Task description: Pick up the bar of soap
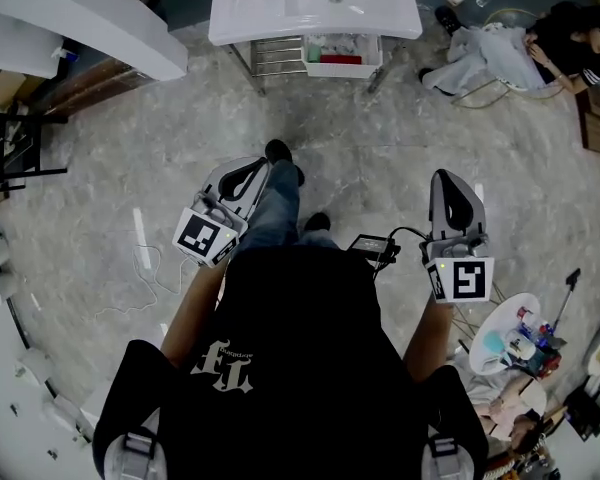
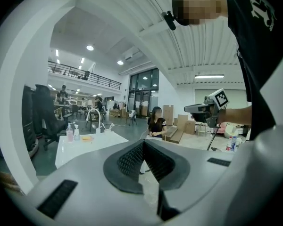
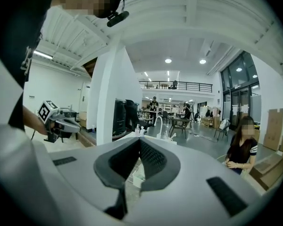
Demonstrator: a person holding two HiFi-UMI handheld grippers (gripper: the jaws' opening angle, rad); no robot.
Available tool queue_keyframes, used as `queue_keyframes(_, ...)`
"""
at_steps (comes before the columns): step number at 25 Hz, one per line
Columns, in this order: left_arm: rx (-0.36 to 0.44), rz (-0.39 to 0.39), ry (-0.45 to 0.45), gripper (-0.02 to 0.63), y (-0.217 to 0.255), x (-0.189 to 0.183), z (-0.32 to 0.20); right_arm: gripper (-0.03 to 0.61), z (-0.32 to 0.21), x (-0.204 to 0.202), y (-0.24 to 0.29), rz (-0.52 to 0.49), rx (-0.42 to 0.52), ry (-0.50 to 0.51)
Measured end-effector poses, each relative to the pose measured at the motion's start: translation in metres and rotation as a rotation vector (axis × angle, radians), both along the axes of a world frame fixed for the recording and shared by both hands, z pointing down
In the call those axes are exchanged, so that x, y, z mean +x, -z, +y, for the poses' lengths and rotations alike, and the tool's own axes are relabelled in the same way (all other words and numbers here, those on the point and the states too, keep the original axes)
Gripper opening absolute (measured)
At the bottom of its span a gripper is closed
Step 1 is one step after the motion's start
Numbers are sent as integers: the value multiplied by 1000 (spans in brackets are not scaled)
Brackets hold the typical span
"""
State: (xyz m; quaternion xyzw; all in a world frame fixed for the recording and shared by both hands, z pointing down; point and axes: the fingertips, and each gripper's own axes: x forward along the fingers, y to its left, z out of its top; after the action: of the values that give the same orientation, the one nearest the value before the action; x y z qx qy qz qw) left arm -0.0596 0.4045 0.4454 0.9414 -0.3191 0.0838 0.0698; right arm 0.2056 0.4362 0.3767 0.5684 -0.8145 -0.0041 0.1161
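A white sink unit (image 1: 280, 8) stands ahead of me across the marble floor. In the left gripper view a small yellow-orange block, possibly the soap (image 2: 87, 138), lies on its top (image 2: 73, 149) beside two pump bottles (image 2: 70, 133) and a faucet (image 2: 98, 119). I cannot make the soap out in the head view. My left gripper (image 1: 252, 171) is held at waist height, well short of the sink, jaws shut and empty (image 2: 143, 143). My right gripper (image 1: 450, 183) hangs level with it on the right, also shut on nothing (image 3: 139, 141).
A shelf with boxes (image 1: 345, 53) sits under the sink. A person (image 1: 570, 38) sits on the floor at the far right. A small round table with bottles (image 1: 515, 340) stands by my right side. A power strip and cable (image 1: 143, 253) lie on the floor to the left.
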Motion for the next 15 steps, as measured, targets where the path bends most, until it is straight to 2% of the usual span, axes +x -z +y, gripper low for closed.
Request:
queue_keyframes(6, 13, 36, -42, 8, -4, 9, -72, 8, -59, -10, -12, -15, -36, -33)
queue_keyframes(9, 43, 53, -8, 8, 3, -3, -120, 8, -101, -24, -8, 9, -41, -26)
queue_keyframes(12, 41, 76, 31, 8, 6, -18, -162, 8, -142, -40, -1, 27, -52, -4)
queue_keyframes(15, 54, 94, 51, 8, 9, -31, -200, 8, -181, -56, 2, 9, -50, 19)
